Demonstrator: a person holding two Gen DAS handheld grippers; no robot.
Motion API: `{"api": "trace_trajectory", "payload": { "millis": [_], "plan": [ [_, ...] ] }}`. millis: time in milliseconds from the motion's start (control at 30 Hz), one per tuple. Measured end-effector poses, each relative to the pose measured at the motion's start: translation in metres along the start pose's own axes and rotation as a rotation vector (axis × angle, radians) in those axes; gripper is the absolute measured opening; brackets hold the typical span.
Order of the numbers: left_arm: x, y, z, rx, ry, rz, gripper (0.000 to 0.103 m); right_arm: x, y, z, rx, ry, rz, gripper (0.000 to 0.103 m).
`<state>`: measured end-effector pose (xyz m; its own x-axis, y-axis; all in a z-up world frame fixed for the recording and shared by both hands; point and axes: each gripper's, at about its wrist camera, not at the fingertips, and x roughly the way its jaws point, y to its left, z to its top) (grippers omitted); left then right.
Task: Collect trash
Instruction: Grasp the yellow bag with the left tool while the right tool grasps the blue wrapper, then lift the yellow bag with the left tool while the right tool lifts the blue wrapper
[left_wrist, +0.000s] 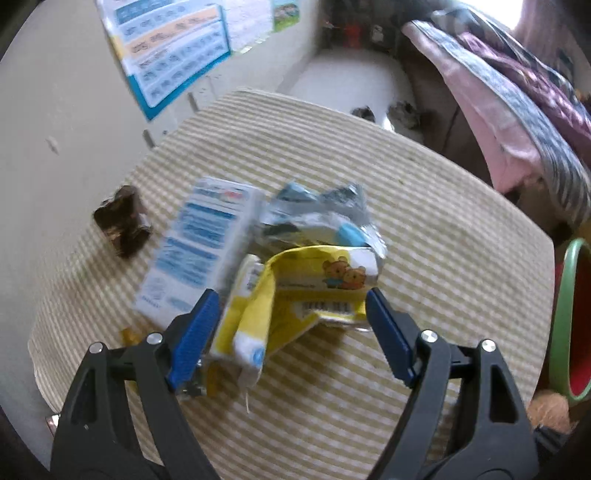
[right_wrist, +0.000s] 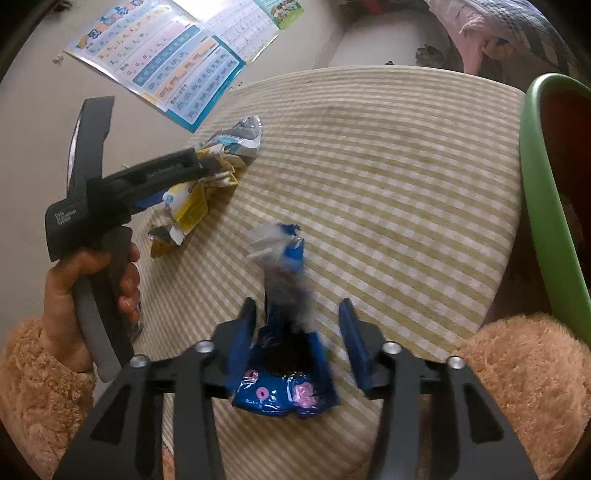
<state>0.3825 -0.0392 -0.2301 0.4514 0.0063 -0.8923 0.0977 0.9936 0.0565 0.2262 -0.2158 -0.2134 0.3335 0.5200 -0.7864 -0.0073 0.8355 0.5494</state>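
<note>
On the striped table (left_wrist: 424, 229) lies a pile of trash. A crumpled yellow wrapper with cartoon bears (left_wrist: 295, 295) sits between the wide-open jaws of my left gripper (left_wrist: 288, 306). Behind it are a white and blue carton (left_wrist: 199, 251) and a silver and blue wrapper (left_wrist: 325, 218). A brown wrapper (left_wrist: 123, 221) lies at the left. In the right wrist view my right gripper (right_wrist: 297, 317) is open around a blue snack wrapper (right_wrist: 284, 369), which looks blurred. The left gripper (right_wrist: 177, 177) shows there over the yellow wrapper (right_wrist: 188, 206).
A green-rimmed bin with a red inside (right_wrist: 554, 192) stands at the table's right edge; it also shows in the left wrist view (left_wrist: 569, 317). A poster (left_wrist: 173, 55) hangs on the wall behind. Bedding (left_wrist: 517, 110) is piled at the back right.
</note>
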Motion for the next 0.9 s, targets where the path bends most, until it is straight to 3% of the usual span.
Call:
{"api": "trace_trajectory", "payload": {
  "millis": [100, 267, 367, 400, 433, 567, 900],
  "plan": [
    [0.005, -0.007, -0.002, 0.039, 0.001, 0.038, 0.080, 0.000, 0.000, -0.001, -0.006, -0.002, -0.001, 0.053],
    [0.006, -0.003, -0.001, 0.029, 0.018, 0.021, 0.083, -0.001, 0.001, -0.001, -0.014, -0.001, -0.006, 0.054],
    [0.022, -0.003, -0.002, 0.058, 0.095, 0.018, 0.091, -0.001, 0.001, -0.001, -0.015, -0.002, -0.007, 0.054],
    [0.024, -0.005, -0.003, 0.065, 0.101, 0.022, 0.088, -0.001, 0.001, -0.002, -0.016, -0.003, -0.008, 0.054],
    [0.023, -0.006, -0.006, 0.056, 0.104, -0.001, 0.079, -0.001, 0.001, -0.001, -0.016, -0.005, -0.008, 0.054],
    [0.011, -0.008, -0.017, 0.020, 0.077, -0.005, 0.068, -0.001, -0.001, -0.001, -0.011, -0.007, -0.010, 0.054],
    [-0.033, -0.003, -0.050, -0.100, 0.018, -0.086, 0.062, -0.001, 0.002, -0.003, -0.027, -0.008, -0.018, 0.058]
  ]
}}
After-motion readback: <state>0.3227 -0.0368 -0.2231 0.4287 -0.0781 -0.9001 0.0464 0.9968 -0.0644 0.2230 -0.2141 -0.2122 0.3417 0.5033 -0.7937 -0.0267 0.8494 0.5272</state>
